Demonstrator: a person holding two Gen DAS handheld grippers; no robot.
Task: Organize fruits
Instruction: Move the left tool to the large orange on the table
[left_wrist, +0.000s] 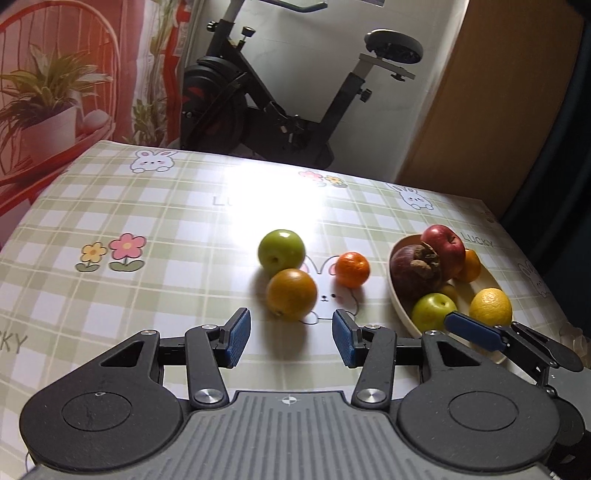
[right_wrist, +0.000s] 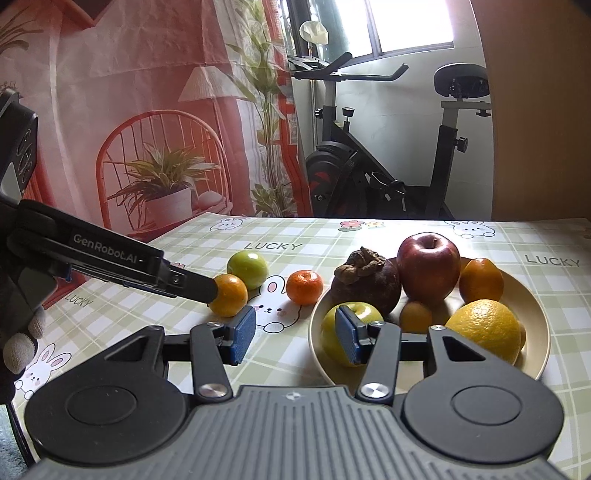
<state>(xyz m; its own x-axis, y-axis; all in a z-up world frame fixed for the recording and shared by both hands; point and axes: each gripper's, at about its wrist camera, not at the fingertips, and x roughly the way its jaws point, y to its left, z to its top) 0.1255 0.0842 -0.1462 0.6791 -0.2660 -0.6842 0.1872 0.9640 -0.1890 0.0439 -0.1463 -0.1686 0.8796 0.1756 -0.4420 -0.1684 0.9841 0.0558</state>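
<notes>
L tongs (left_wrist: 291, 338) empty, near orange (left_wrist: 291, 294).

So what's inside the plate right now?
The plate holds a red apple, a mangosteen, a green apple, a lemon and two small oranges. Anything behind the red apple is hidden.
</notes>
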